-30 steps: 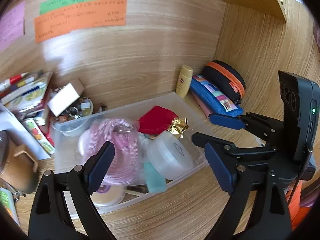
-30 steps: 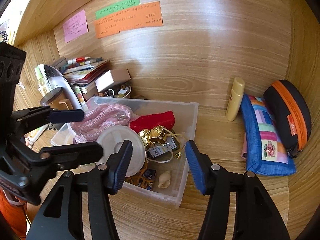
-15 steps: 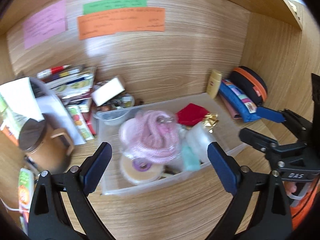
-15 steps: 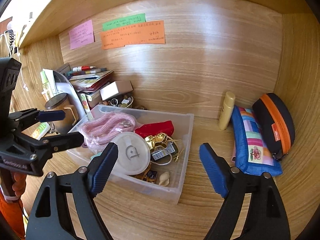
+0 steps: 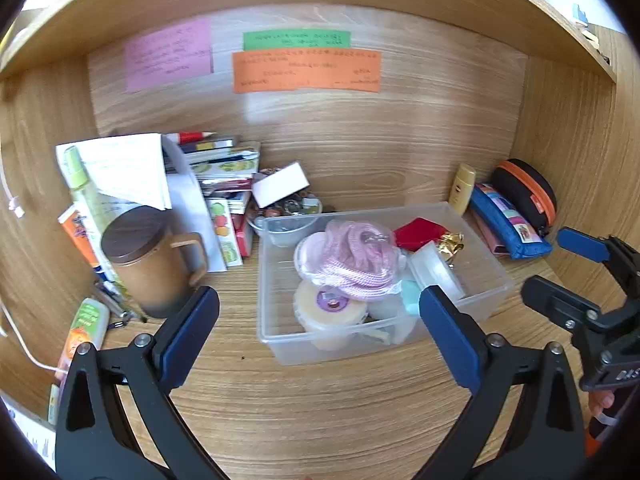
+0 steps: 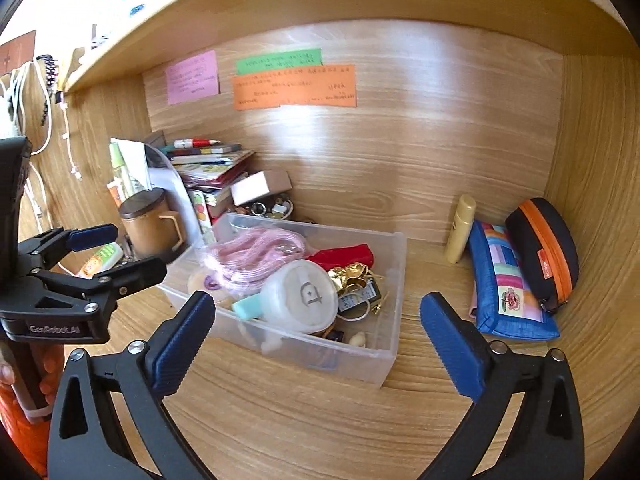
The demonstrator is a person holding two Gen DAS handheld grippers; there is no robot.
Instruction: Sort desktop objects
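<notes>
A clear plastic bin (image 5: pixel 280 344) stands on the wooden desk, full of small items: a pink coiled cord (image 5: pixel 356 256), a red pouch (image 5: pixel 416 232), a tape roll (image 5: pixel 328 308), gold ribbon (image 5: pixel 450 240) and a round white container (image 6: pixel 304 296). My left gripper (image 5: pixel 316 300) hovers in front of the bin, its jaws opening with nothing between them. To its right, my right gripper (image 6: pixel 316 300) hangs before the bin's (image 6: pixel 394 280) near corner, jaws likewise opening and empty. Each gripper shows in the other's view: right (image 5: pixel 550 260), left (image 6: pixel 134 250).
A lidded brown mug (image 5: pixel 148 264), stacked books (image 5: pixel 224 168), papers and tubes crowd the left. A bowl of trinkets (image 5: pixel 288 216) sits behind the bin. A yellow bottle (image 5: pixel 462 188), blue pencil case (image 5: pixel 504 224) and black-orange case (image 5: pixel 528 192) lie at the right wall.
Both grippers have pulled back from the bin and risen slightly. The right jaws have spread from half shut to wide, the left a little wider. The left view has swung left.
</notes>
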